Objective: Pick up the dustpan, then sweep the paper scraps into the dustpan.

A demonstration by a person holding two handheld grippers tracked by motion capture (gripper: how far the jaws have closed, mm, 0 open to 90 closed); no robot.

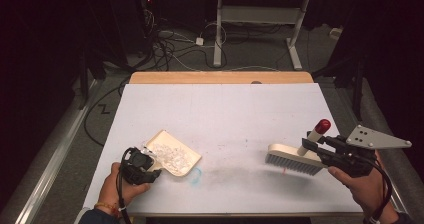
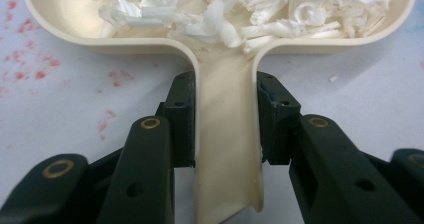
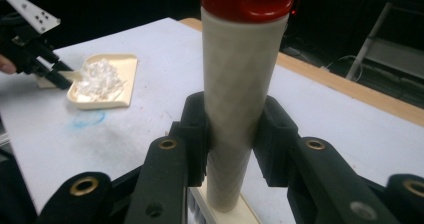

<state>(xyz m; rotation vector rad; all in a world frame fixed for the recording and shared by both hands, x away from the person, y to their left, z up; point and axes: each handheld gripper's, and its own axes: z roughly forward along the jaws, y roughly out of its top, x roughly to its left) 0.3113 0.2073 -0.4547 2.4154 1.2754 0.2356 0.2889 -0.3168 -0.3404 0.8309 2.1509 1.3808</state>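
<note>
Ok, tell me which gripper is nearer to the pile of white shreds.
Left. The left gripper is clamped on the handle of the dustpan that holds the white shreds. The right gripper grips the brush far across the table.

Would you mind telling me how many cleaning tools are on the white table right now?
2: a cream dustpan full of white shreds at the front left, held by the left gripper, and a brush at the front right, held by the right gripper.
</note>
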